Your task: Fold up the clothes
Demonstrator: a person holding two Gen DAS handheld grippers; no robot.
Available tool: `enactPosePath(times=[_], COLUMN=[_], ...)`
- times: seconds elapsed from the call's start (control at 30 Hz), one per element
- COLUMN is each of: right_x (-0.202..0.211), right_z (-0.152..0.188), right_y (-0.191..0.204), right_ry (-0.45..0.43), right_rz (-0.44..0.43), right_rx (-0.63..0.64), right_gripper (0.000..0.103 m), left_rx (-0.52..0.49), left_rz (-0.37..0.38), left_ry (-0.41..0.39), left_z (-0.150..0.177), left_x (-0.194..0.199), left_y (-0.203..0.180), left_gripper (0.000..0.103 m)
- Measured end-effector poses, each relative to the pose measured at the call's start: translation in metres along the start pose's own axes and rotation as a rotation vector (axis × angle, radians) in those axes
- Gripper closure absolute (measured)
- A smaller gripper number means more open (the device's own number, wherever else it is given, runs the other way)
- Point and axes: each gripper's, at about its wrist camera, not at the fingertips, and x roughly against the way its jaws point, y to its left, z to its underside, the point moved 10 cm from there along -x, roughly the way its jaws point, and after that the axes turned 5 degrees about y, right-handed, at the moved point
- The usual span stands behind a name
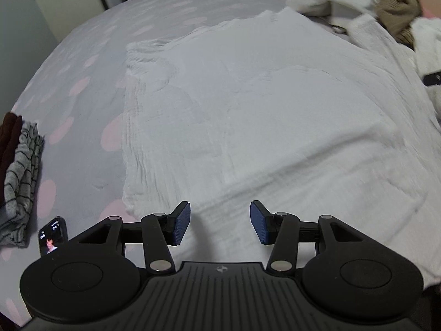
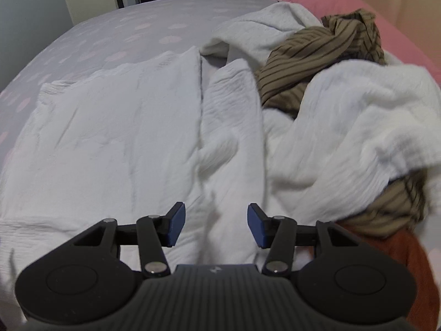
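Observation:
A white crinkled garment (image 1: 248,104) lies spread flat on the bed, its left edge straight and a sleeve bunched at the far left corner. My left gripper (image 1: 220,222) hovers open over the garment's near edge, nothing between its blue pads. In the right wrist view the same white garment (image 2: 115,132) fills the left side, with a long fold or sleeve (image 2: 231,127) running down the middle. My right gripper (image 2: 216,224) is open just above that fold, holding nothing.
The bed has a grey sheet with pink dots (image 1: 82,63). A pile of unfolded clothes sits to the right: white fabric (image 2: 358,115), an olive striped garment (image 2: 311,55), a rust-orange piece (image 2: 413,262). Folded grey checked and dark clothes (image 1: 22,171) and a phone (image 1: 52,234) lie at left.

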Motion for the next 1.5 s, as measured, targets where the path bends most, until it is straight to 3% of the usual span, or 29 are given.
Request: enactPosePath(times=[0.23, 0.4, 0.57, 0.67, 0.77, 0.8, 0.83, 1.0, 1.3, 1.37, 1.5], right_x=[-0.014, -0.017, -0.034, -0.051, -0.065, -0.068, -0.068, -0.033, 0.049, 0.062, 0.085], right_z=[-0.028, -0.045, -0.043, -0.037, -0.035, -0.034, -0.035, -0.046, -0.034, -0.030, -0.026], right_y=[-0.024, -0.044, -0.050, -0.042, -0.039, -0.040, -0.041, -0.046, -0.065, -0.062, -0.026], right_ry=[-0.003, -0.035, -0.012, 0.009, 0.015, 0.015, 0.016, -0.070, -0.206, -0.224, -0.258], right_rz=[0.045, 0.057, 0.049, 0.020, 0.045, 0.053, 0.053, 0.067, 0.069, 0.050, -0.082], right_rx=[-0.005, -0.091, -0.149, -0.146, -0.118, -0.124, -0.137, -0.165, -0.259, -0.263, -0.186], right_gripper=[0.048, 0.047, 0.046, 0.057, 0.075, 0.097, 0.100, 0.100, 0.100, 0.100, 0.100], left_rx=[0.097, 0.081, 0.062, 0.042, 0.017, 0.013, 0.011, 0.020, 0.001, 0.007, 0.034], left_rz=[0.005, 0.020, 0.026, 0.026, 0.028, 0.025, 0.022, 0.021, 0.056, 0.064, 0.078], left_ry=[0.023, 0.038, 0.049, 0.054, 0.053, 0.052, 0.051, 0.060, 0.040, 0.031, 0.014], left_z=[-0.006, -0.009, -0.013, -0.014, -0.013, -0.012, -0.011, -0.006, -0.004, -0.005, -0.004], left_x=[-0.014, -0.019, -0.023, -0.026, -0.026, -0.026, -0.025, -0.025, -0.014, -0.009, -0.001], left_y=[0.010, 0.001, -0.008, -0.015, -0.021, -0.021, -0.020, -0.018, -0.028, -0.029, -0.025], left_gripper=[0.057, 0.057, 0.057, 0.057, 0.057, 0.057, 0.057, 0.057, 0.057, 0.057, 0.057])
